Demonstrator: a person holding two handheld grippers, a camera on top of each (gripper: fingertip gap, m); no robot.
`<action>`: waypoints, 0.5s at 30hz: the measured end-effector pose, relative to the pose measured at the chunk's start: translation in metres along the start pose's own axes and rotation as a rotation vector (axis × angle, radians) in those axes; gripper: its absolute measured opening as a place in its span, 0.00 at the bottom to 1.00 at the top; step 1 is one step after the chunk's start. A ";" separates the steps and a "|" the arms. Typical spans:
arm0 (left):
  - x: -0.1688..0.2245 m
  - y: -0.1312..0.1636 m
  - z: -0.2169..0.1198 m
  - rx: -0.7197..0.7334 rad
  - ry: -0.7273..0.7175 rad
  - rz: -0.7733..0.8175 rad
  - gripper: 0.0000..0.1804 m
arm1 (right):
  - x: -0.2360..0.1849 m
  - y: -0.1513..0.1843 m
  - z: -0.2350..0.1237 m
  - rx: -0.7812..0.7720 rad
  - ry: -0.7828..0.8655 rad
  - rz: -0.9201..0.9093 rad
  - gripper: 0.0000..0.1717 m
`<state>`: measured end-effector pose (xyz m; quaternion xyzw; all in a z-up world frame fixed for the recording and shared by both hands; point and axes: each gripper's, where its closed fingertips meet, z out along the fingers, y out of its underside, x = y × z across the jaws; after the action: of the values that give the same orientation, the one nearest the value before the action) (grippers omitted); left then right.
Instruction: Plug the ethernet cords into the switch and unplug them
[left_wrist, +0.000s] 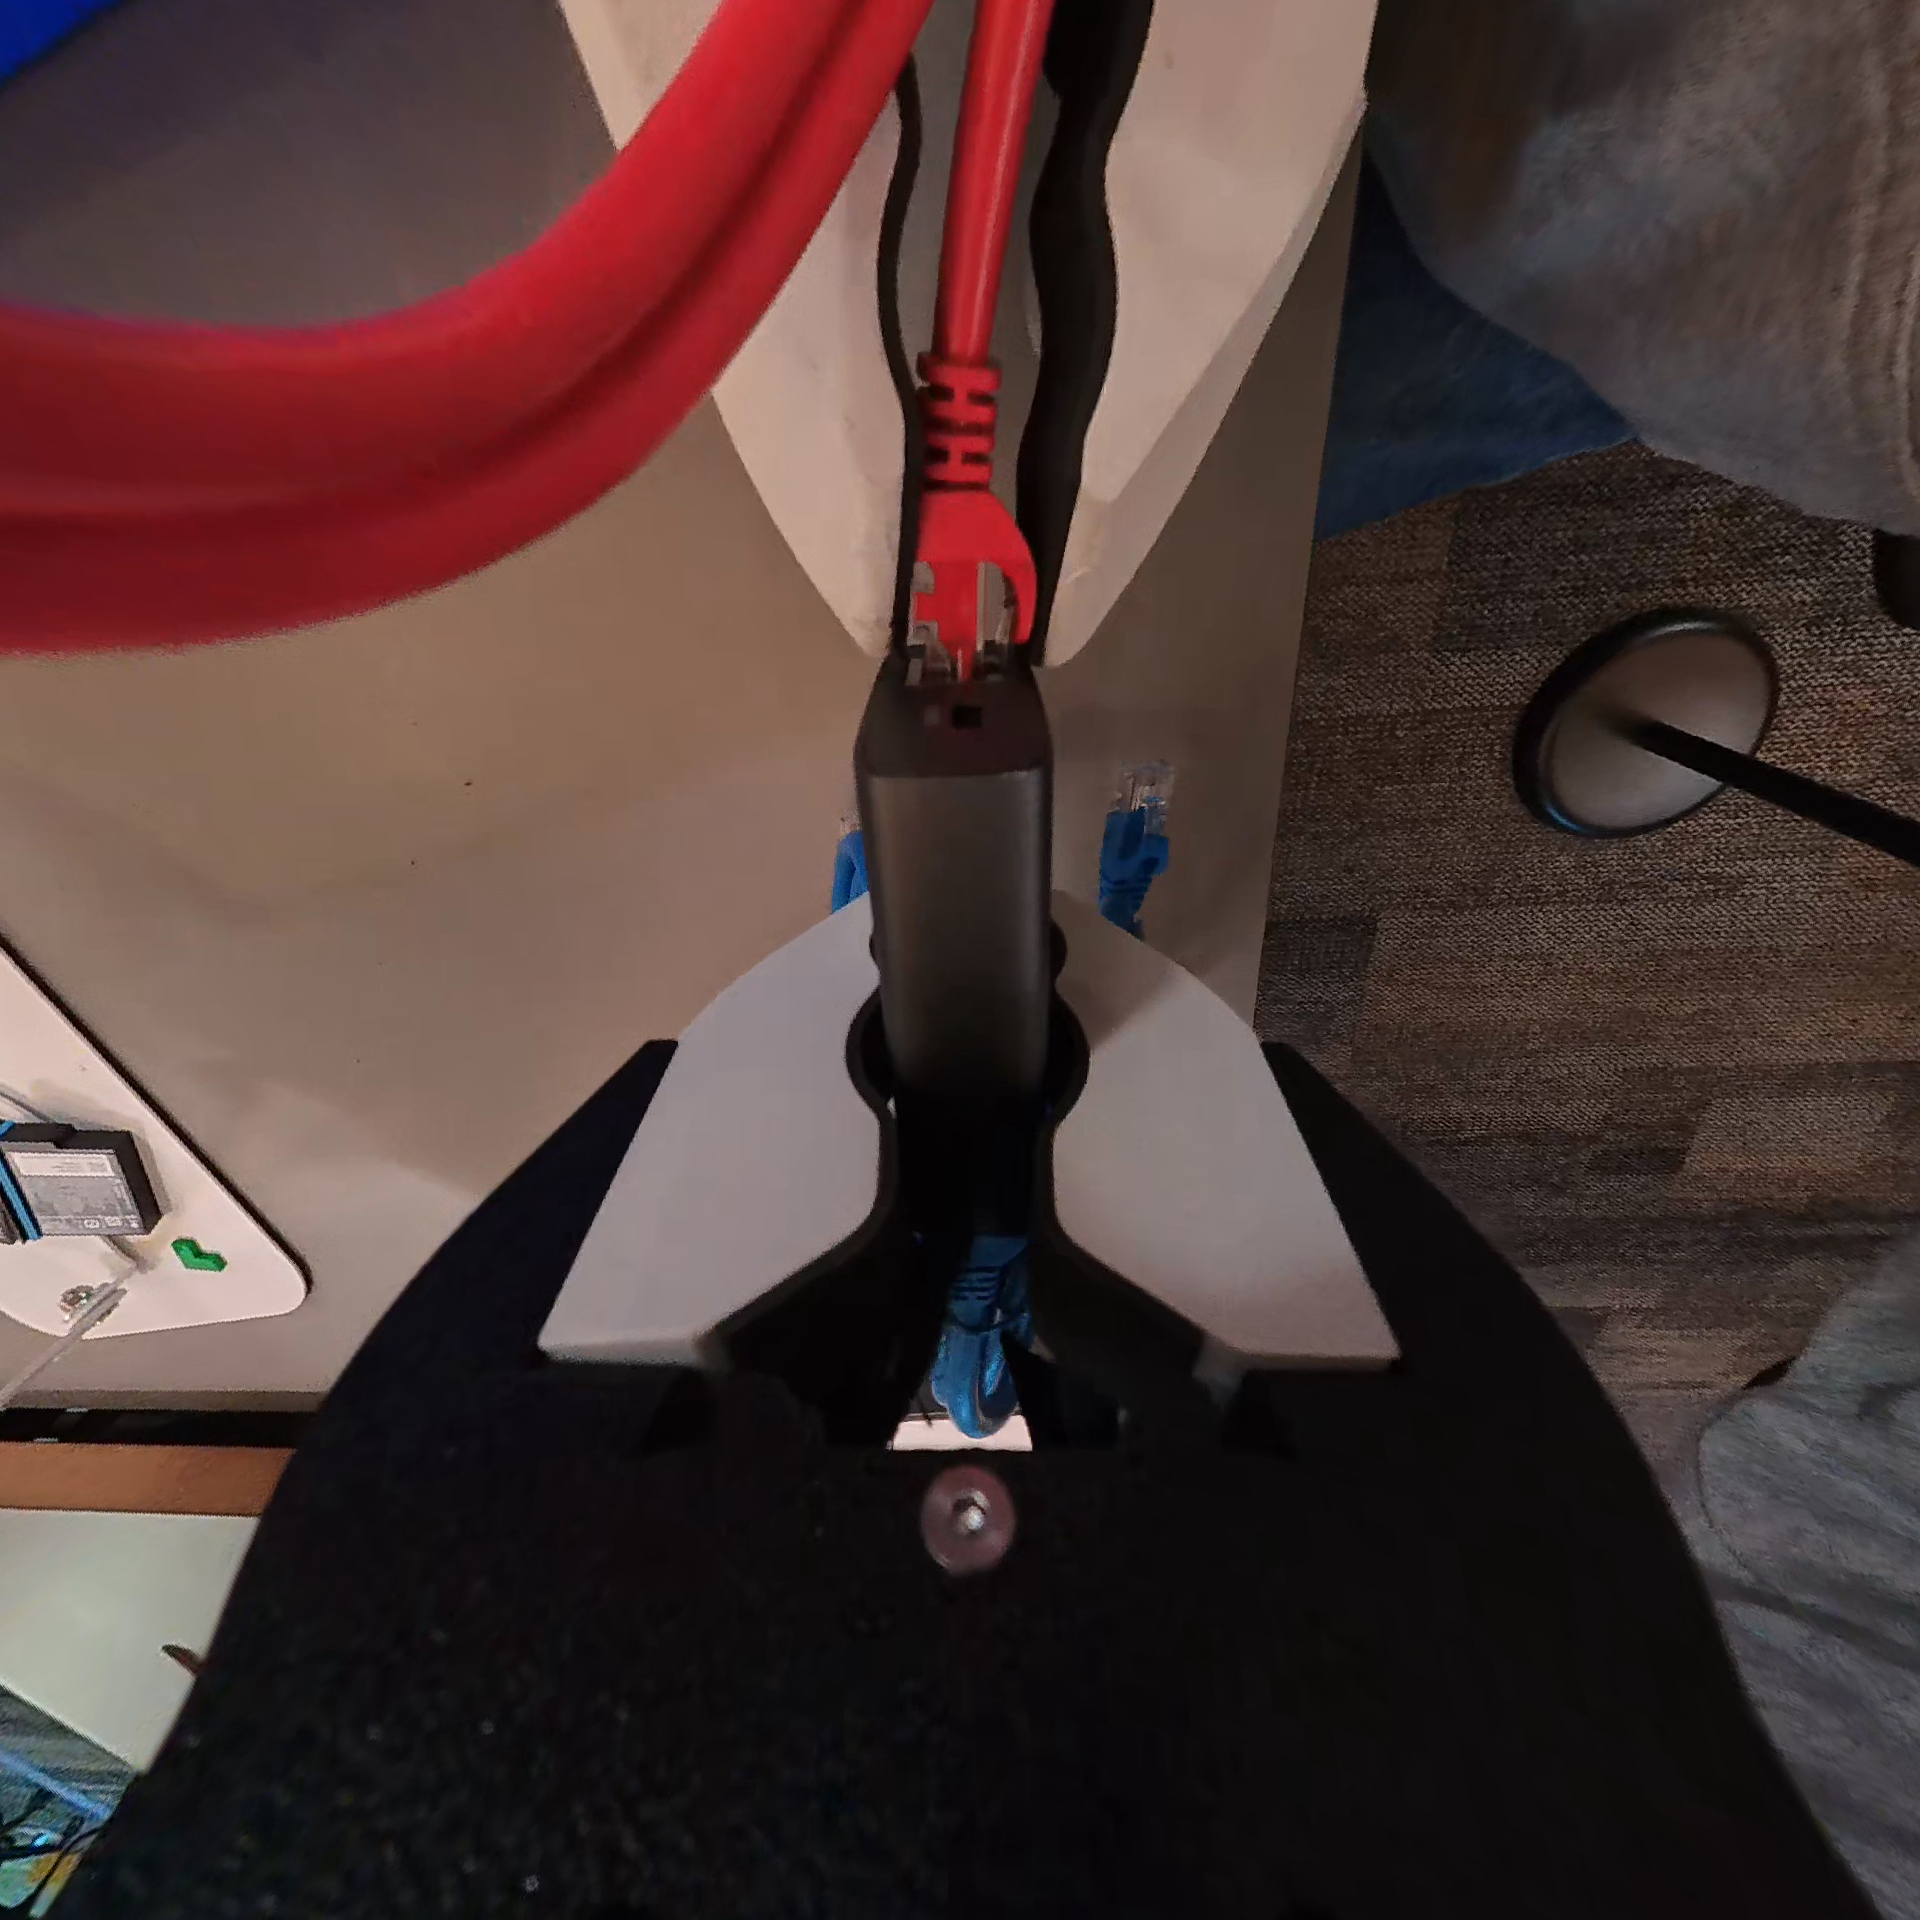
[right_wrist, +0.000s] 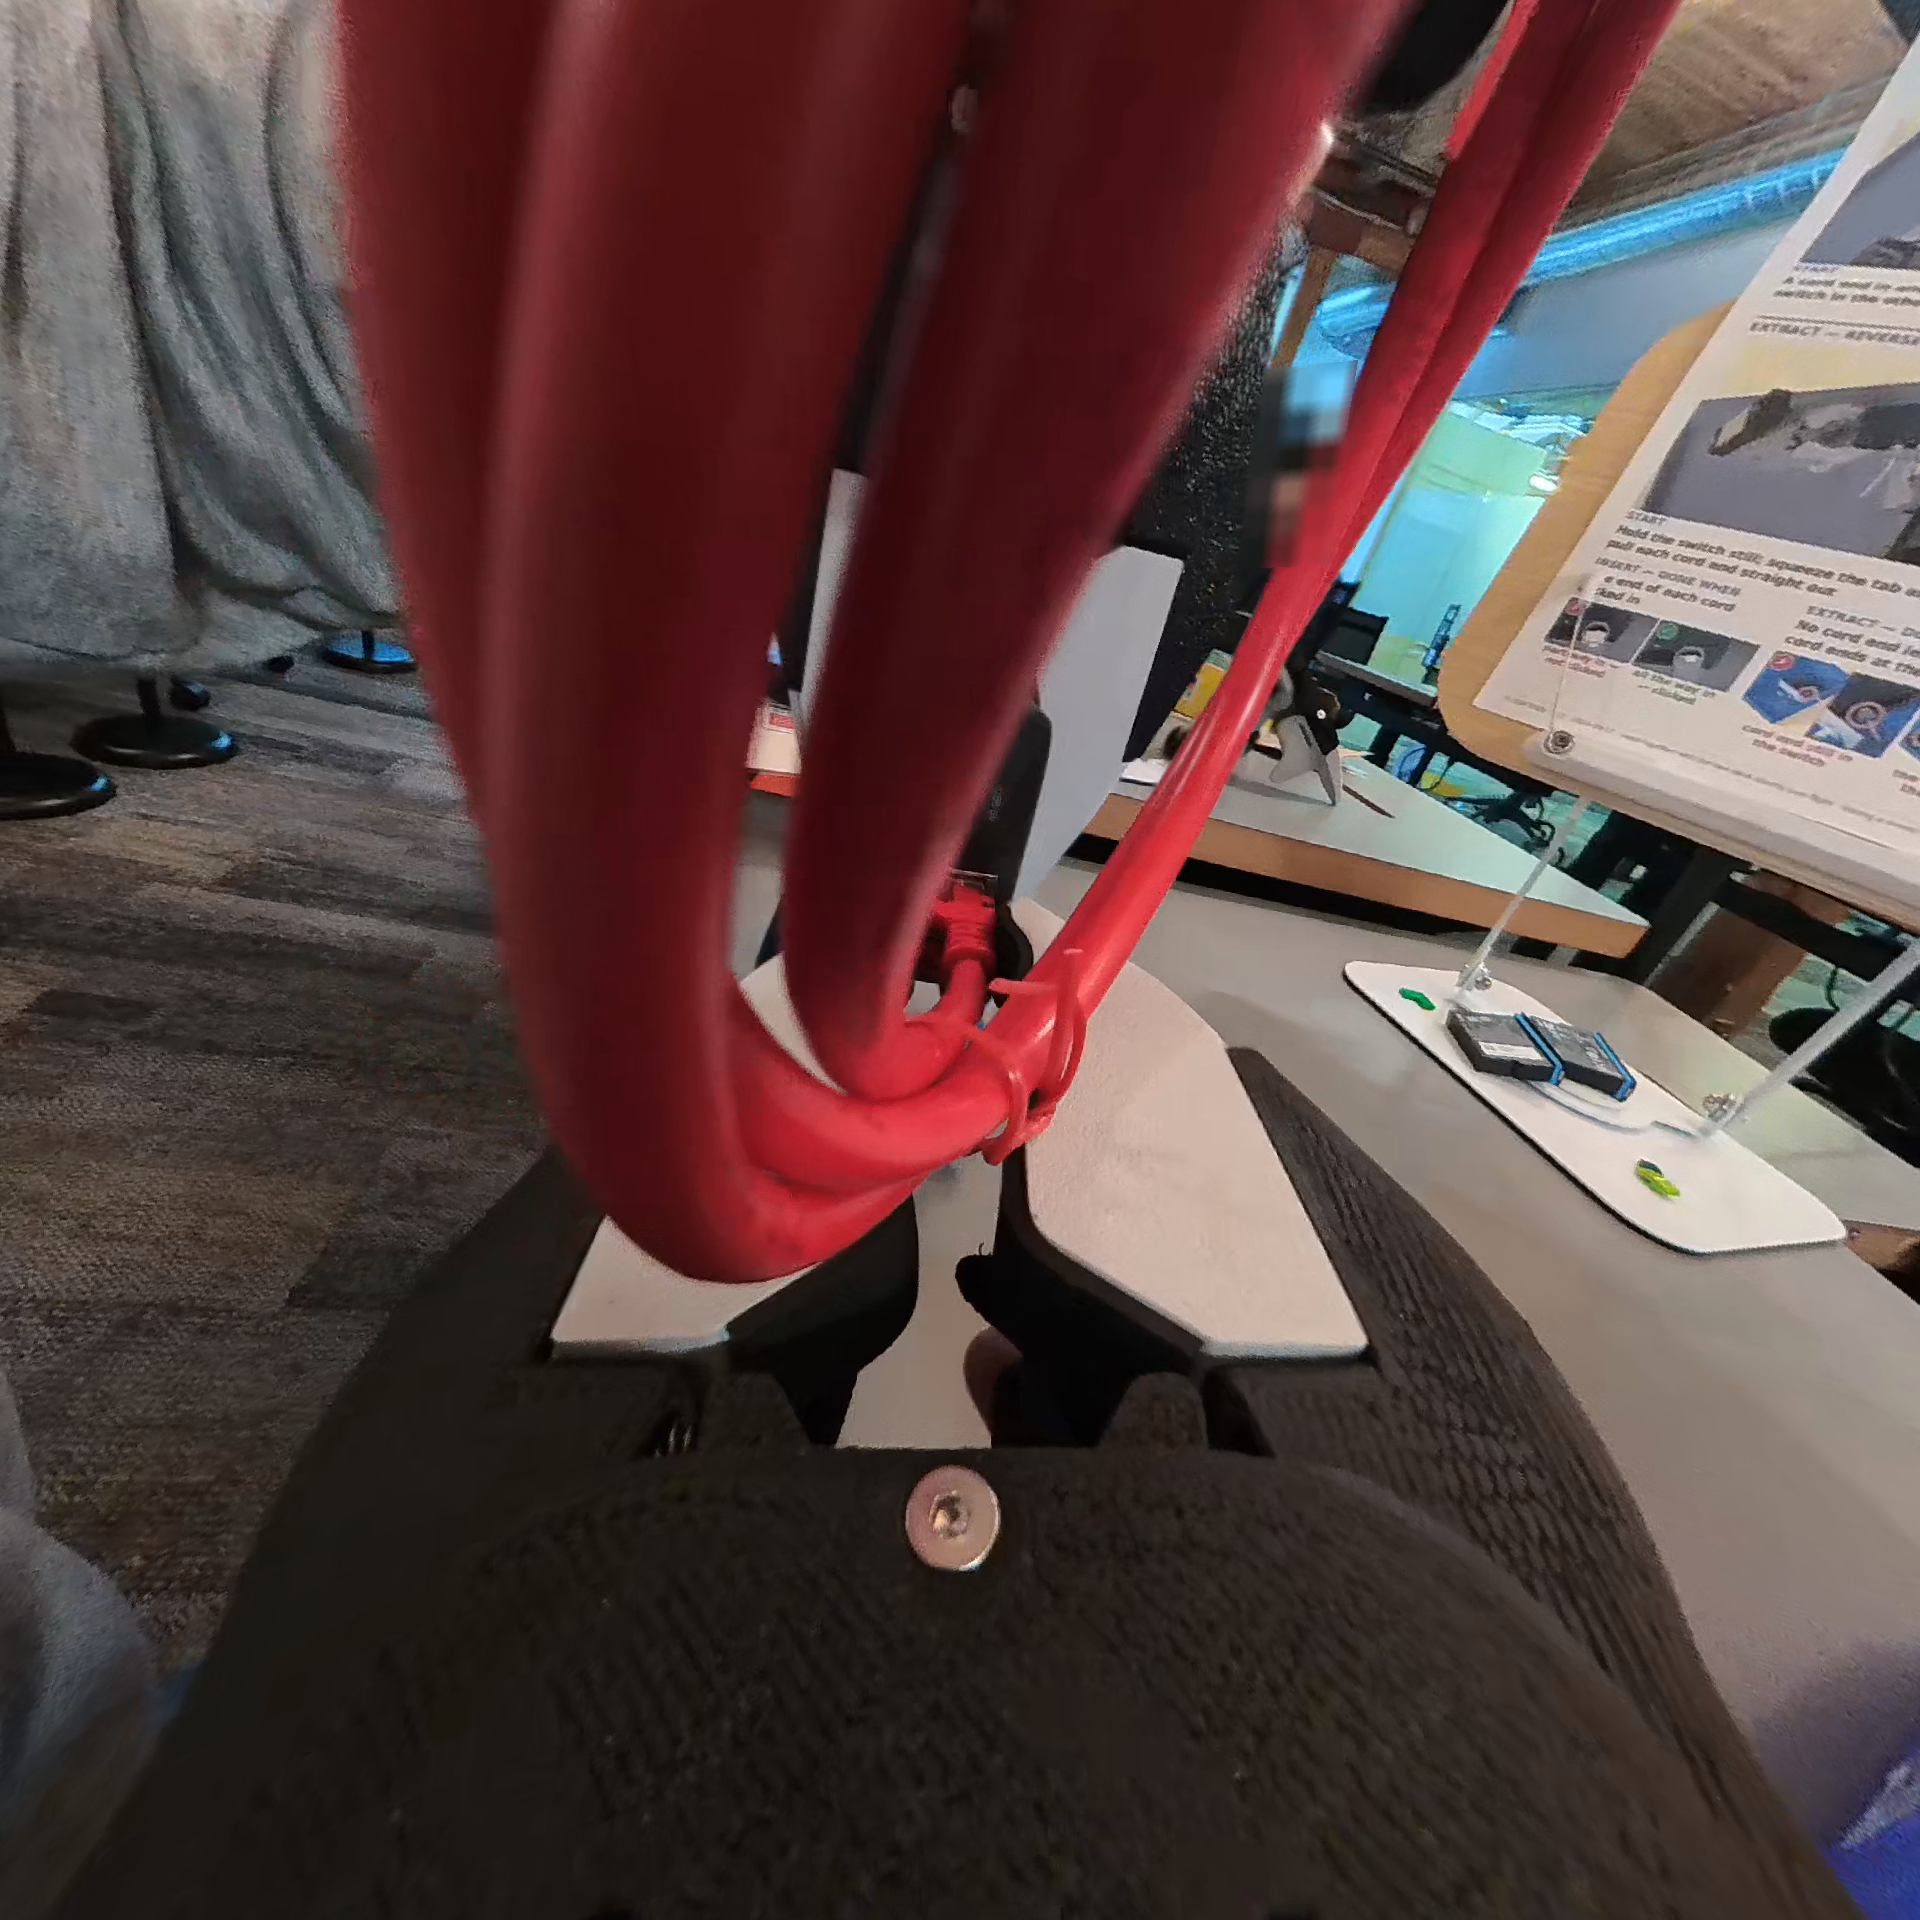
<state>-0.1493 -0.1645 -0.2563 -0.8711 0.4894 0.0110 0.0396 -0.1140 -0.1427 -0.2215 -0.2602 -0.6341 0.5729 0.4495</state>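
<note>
Left fingers (left_wrist: 1164, 1101) clamping slim dark-grey metal switch (left_wrist: 956, 894); right fingers (left_wrist: 821, 436) pinching red ethernet plug (left_wrist: 961, 540), coaxial, nose in port.

I saw printed writing and small photos on the instruction sheet (right_wrist: 1756, 488), which stood clipped to a slanted board at the far right edge of my table (right_wrist: 1351, 1039). Two small black boxes (right_wrist: 1538, 1049) on the white stand base (right_wrist: 1704, 1195) carried labels too fine to read. In my left view, one such box (left_wrist: 73, 1195) bore a grey label, also illegible.
</note>
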 end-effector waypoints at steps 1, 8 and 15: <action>-0.001 0.000 0.000 0.002 -0.004 -0.006 0.12 | 0.001 0.000 0.000 -0.004 0.009 -0.002 0.08; -0.001 -0.002 -0.001 0.006 -0.001 0.003 0.12 | 0.001 -0.001 -0.001 -0.008 0.020 -0.039 0.07; -0.008 -0.008 0.001 0.037 -0.049 -0.020 0.13 | 0.003 -0.004 -0.003 0.028 -0.011 0.023 0.06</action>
<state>-0.1467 -0.1534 -0.2561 -0.8745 0.4798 0.0230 0.0676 -0.1117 -0.1396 -0.2176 -0.2580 -0.6252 0.5883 0.4432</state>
